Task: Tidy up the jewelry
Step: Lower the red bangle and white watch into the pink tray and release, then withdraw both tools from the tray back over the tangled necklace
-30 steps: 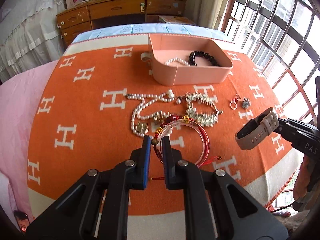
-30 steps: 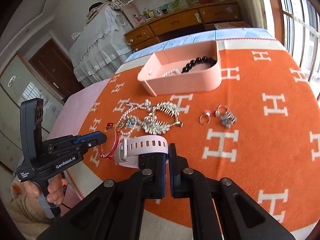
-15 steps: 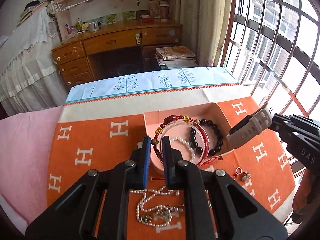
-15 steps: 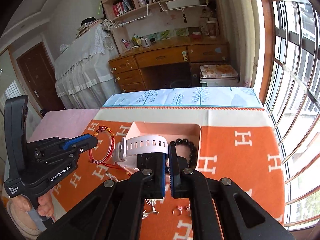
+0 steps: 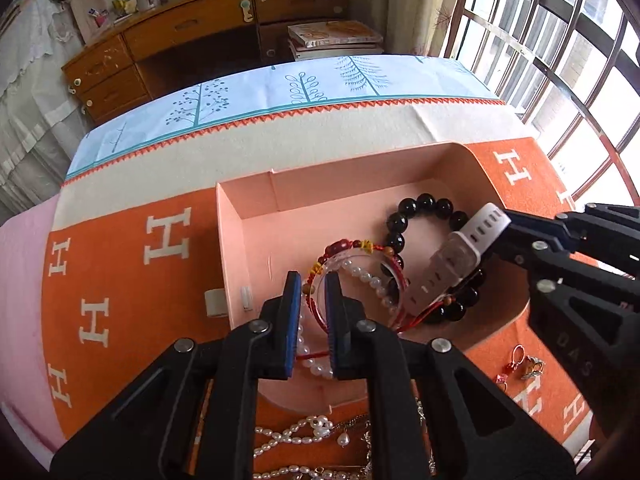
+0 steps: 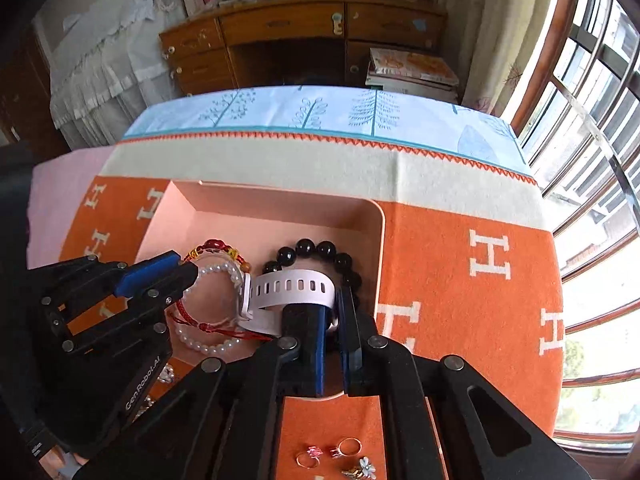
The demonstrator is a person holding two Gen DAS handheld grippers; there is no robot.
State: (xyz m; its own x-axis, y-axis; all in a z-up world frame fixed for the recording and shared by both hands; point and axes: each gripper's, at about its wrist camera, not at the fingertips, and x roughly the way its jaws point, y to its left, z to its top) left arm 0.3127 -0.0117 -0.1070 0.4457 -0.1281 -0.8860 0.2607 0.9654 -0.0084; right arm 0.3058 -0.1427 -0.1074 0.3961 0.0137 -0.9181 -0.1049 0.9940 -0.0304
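Both grippers have dropped closer to the pink box (image 5: 248,248) since half a second ago, so it now fills the middle of each view. Beyond my grippers I see the room: a wooden desk with drawers (image 6: 280,24) against the far wall, a white-draped piece of furniture (image 6: 100,48) to its left, barred windows (image 5: 560,48) along the right, and a stack of books (image 6: 408,68) on the floor by the desk. Nearer lies the surface, an orange blanket with white H marks (image 6: 480,280), with a cream band and a pale blue leaf-print sheet (image 5: 280,88) at its far edge. The box sits on the blanket directly ahead of both grippers. My left gripper (image 5: 313,292) is clamped on the rim of a red cord bracelet with a clear bangle (image 5: 360,252), holding it over the box floor. My right gripper (image 6: 334,312) pinches the white watch strap (image 6: 292,288), which hangs over the black bead bracelet (image 6: 320,250) lying inside the box. A pearl bracelet (image 6: 208,344) rests in the box under the left gripper. Below it, outside the box, a pearl necklace (image 5: 296,436) lies on the blanket. Small rings (image 6: 332,454) sit beneath my right gripper, close to the box's near wall.
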